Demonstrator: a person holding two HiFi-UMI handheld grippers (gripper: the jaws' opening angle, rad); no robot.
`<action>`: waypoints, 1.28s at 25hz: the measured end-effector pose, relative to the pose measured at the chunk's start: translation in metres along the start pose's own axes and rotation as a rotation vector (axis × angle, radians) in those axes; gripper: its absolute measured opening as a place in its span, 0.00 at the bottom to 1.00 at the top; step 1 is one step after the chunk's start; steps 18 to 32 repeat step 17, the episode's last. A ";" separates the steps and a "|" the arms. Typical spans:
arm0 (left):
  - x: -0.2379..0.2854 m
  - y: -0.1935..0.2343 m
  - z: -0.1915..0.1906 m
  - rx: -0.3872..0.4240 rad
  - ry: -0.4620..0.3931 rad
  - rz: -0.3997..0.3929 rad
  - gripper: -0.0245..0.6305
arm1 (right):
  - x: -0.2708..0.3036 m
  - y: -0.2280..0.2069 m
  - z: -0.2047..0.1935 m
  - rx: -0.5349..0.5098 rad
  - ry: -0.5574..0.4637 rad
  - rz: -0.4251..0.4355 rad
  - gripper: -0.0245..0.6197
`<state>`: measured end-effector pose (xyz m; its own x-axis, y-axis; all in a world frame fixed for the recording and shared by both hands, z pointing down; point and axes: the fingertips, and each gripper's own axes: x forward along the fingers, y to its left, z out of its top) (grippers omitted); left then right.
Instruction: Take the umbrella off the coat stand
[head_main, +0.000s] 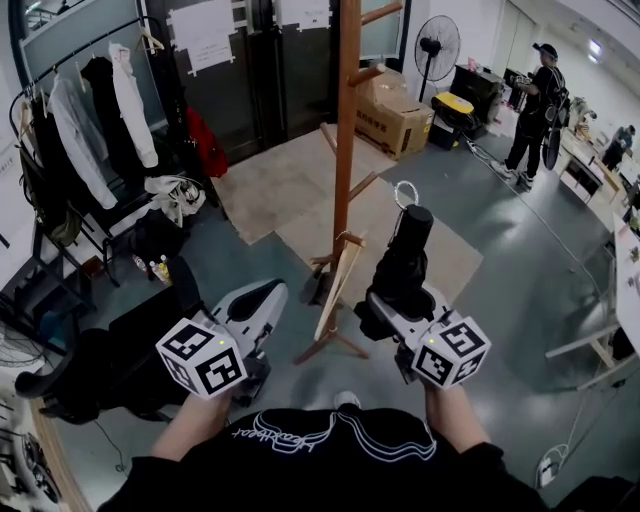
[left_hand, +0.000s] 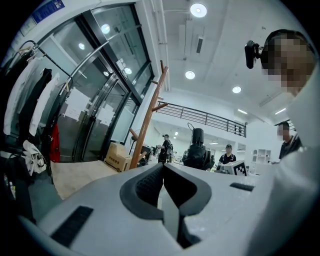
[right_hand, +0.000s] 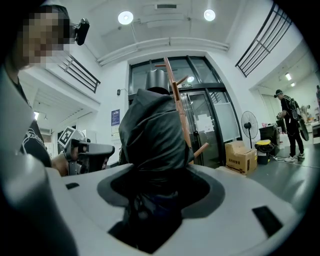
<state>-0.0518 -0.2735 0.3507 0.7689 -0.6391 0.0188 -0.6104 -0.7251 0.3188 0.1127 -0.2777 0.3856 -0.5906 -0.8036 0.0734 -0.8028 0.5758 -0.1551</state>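
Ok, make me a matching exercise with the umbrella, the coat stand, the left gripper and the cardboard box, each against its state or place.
1 umbrella
2 coat stand
3 left gripper
4 cardboard box

A jaws together, empty
B black, clamped in right gripper
C on the floor beyond the stand
D wooden, upright

Pairs: 1-B, 2-D, 3-A, 4-C

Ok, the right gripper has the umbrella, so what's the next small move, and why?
Probably draw the right gripper back a little, away from the coat stand. Its fingers are shut on the folded black umbrella, which looks free of the pegs, but the stand is close beside it, so more clearance seems wise before lowering.
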 end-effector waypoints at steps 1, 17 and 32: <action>0.001 0.000 0.000 0.002 -0.002 -0.002 0.05 | 0.000 0.000 0.000 -0.003 0.000 0.001 0.44; 0.012 0.002 -0.005 0.003 -0.004 -0.006 0.05 | 0.002 -0.008 -0.001 -0.016 -0.007 0.004 0.44; 0.012 0.002 -0.005 0.003 -0.004 -0.006 0.05 | 0.002 -0.008 -0.001 -0.016 -0.007 0.004 0.44</action>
